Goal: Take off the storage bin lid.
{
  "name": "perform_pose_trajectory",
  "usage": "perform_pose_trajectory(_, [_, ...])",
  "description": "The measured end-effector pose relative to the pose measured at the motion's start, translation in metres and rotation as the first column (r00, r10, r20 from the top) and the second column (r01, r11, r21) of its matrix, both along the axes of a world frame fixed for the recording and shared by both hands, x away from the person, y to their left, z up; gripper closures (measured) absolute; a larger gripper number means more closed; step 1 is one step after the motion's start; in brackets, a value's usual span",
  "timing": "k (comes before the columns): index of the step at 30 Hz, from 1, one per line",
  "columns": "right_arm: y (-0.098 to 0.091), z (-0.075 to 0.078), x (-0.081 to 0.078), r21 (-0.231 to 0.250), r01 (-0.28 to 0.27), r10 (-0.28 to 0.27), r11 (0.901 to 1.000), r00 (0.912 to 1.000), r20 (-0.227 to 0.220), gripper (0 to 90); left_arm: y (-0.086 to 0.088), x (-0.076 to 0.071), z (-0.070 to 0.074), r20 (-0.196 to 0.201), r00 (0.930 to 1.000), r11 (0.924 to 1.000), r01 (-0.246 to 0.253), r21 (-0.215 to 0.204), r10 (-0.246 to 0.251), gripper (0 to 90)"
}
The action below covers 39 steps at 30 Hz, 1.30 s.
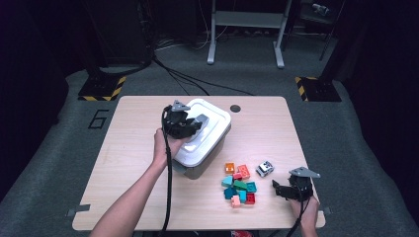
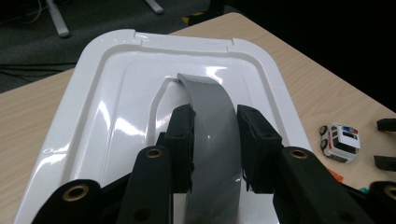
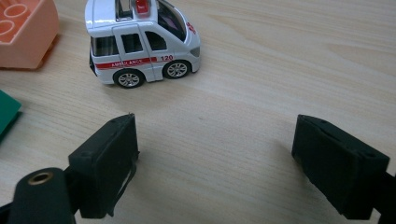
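While the left gripper's point(image 2: 215, 149) jaws clamp the bin's grey handle point(image 2: 211, 140), the right gripper point(image 3: 217, 163) gapes over the pale wooden table point(image 3: 261, 70).

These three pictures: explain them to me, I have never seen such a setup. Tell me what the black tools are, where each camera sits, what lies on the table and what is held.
A person sits at a pale wooden table with hand-held black two-jaw tongs in each hand. One camera looks down from above; one more rides on each of the tongs.

The left tongs are shut on the grey curved handle of the white plastic lidded box.

The right tongs stand open and empty, low over the table, facing a small white toy ambulance.

A heap of coloured plastic building bricks lies beside the ambulance.
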State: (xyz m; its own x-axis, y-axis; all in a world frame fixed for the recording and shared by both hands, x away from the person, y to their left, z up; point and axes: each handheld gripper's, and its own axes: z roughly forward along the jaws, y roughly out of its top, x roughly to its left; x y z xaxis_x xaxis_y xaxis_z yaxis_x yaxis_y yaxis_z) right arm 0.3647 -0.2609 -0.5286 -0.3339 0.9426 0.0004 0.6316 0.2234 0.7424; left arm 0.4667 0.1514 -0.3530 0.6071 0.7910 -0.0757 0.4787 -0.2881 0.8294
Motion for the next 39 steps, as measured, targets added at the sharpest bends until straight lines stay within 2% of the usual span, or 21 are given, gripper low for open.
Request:
perform_pose_trajectory(5, [0.000,0.000,0.000,0.000,0.000,0.000,1.0000,1.0000,0.000,13.9,0.010,0.001,0.013,0.020,0.9996,0.9999,-0.017,-0.004,0.017,67.4])
perform_pose_trajectory(13, [0.000,0.000,0.000,0.002,0.002,-0.002,1.0000,1.0000,0.002,13.9,0.039,0.005,0.032,0.049,0.9964,0.9976,-0.069,0.002,0.069,67.5])
perform_pose_trajectory(23, [0.000,0.000,0.000,0.002,0.003,-0.003,1.0000,1.0000,0.001,13.9,0.081,0.008,0.045,0.073,0.9857,0.9881,-0.153,0.013,0.152,67.4])
perform_pose_trajectory(24, [0.000,0.000,0.000,0.002,0.003,-0.003,1.0000,1.0000,0.001,13.9,0.081,0.008,0.045,0.073,0.9857,0.9881,-0.153,0.013,0.152,67.4])
perform_pose_trajectory(26, [0.000,0.000,0.000,0.004,0.006,-0.006,1.0000,1.0000,-0.001,13.9,0.093,0.008,0.046,0.082,0.9803,0.9832,-0.182,0.018,0.180,67.4])
perform_pose_trajectory(27, [0.000,0.000,0.000,0.003,0.005,-0.005,1.0000,1.0000,0.001,13.9,0.101,0.008,0.045,0.083,0.9735,0.9768,-0.214,0.006,0.213,67.4])
perform_pose_trajectory(29, [0.000,0.000,0.000,0.003,0.007,-0.007,1.0000,1.0000,0.000,13.9,0.109,0.008,0.043,0.087,0.9694,0.9728,-0.232,0.011,0.230,67.4])
perform_pose_trajectory(34, [0.000,0.000,0.000,0.002,0.004,-0.004,1.0000,1.0000,0.002,13.8,0.131,0.009,0.035,0.083,0.9545,0.9573,-0.289,0.018,0.286,67.4])
perform_pose_trajectory(36, [0.000,0.000,0.000,0.002,0.004,-0.004,1.0000,1.0000,0.002,13.9,0.140,0.009,0.031,0.079,0.9460,0.9485,-0.316,0.014,0.315,67.4])
perform_pose_trajectory(37, [0.000,0.000,0.000,0.005,0.008,-0.008,1.0000,1.0000,0.000,13.9,0.144,0.009,0.030,0.076,0.9444,0.9467,-0.322,0.014,0.320,67.4])
perform_pose_trajectory(39, [0.000,0.000,0.000,0.004,0.008,-0.008,1.0000,1.0000,-0.001,13.9,0.153,0.009,0.023,0.077,0.9351,0.9372,-0.348,0.021,0.346,67.4])
